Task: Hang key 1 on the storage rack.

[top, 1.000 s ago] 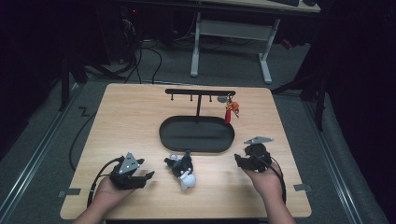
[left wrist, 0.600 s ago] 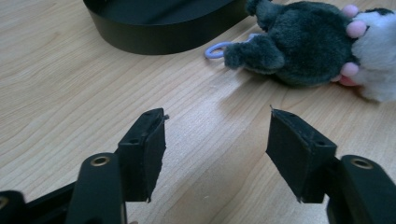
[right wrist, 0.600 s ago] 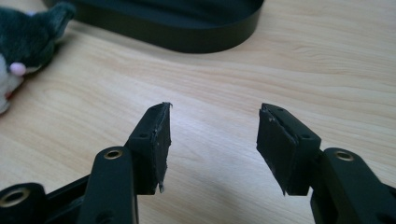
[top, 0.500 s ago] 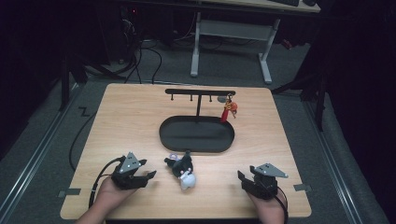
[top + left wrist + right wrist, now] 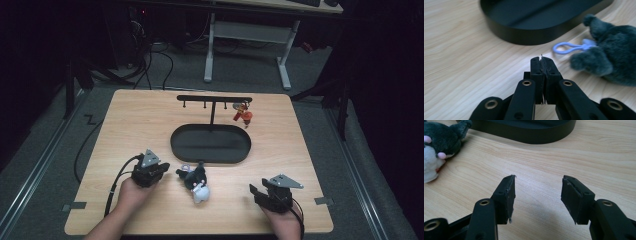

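A small dark grey and white plush toy (image 5: 194, 181) with a pale blue loop (image 5: 567, 47) lies on the wooden table (image 5: 140, 125) just in front of a black oval tray (image 5: 210, 143). Left of the plush, my left gripper (image 5: 161, 170) rests on the table, jaws shut with nothing between them; the left gripper view has the plush (image 5: 609, 50) at its right. My right gripper (image 5: 256, 191) sits near the front right of the table, open and empty. The right gripper view has the plush (image 5: 439, 140) at its far left.
Behind the tray stands a black T-shaped hanger rack (image 5: 214, 100) with several pegs. A small red figure (image 5: 243, 114) hangs from its right end. A desk frame (image 5: 247, 35) and cables stand on the floor beyond the table.
My right gripper has drawn back from beside the tray toward the front right edge of the table. The left gripper and the plush have stayed in place.
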`<state>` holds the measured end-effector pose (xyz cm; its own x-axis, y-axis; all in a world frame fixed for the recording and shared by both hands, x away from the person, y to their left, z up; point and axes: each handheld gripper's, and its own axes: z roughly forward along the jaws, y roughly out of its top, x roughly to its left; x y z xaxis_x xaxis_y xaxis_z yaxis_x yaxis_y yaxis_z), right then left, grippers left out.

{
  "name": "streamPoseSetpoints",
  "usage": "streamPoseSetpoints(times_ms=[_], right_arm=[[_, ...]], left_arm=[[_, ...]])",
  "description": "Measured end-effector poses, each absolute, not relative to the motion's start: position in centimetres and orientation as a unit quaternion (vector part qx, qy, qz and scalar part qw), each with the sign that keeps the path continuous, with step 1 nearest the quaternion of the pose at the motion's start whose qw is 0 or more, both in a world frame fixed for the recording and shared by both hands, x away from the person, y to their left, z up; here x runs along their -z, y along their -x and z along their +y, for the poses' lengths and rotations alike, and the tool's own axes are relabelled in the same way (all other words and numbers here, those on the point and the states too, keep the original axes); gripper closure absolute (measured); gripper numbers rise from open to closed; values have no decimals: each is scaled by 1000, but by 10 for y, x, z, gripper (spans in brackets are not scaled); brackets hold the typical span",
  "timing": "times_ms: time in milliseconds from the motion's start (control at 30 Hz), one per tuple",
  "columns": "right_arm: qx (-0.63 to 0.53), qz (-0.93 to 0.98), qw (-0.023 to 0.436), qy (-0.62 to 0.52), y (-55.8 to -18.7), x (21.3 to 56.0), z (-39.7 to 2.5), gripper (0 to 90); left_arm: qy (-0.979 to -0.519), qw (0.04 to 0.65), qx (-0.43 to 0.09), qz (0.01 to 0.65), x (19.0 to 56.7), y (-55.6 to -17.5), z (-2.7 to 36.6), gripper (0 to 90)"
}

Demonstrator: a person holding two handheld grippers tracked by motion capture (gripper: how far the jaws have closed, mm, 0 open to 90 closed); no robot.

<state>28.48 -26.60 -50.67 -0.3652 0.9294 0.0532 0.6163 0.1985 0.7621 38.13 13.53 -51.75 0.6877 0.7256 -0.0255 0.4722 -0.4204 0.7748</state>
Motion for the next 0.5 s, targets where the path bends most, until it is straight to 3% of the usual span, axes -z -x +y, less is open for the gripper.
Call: streamPoseSetpoints(times_ms=[500], right_arm=[[-364,743,208,-523,-281,503,-275,451]], left_arm=[[-862,404,-123,279,521,-335,63,876]])
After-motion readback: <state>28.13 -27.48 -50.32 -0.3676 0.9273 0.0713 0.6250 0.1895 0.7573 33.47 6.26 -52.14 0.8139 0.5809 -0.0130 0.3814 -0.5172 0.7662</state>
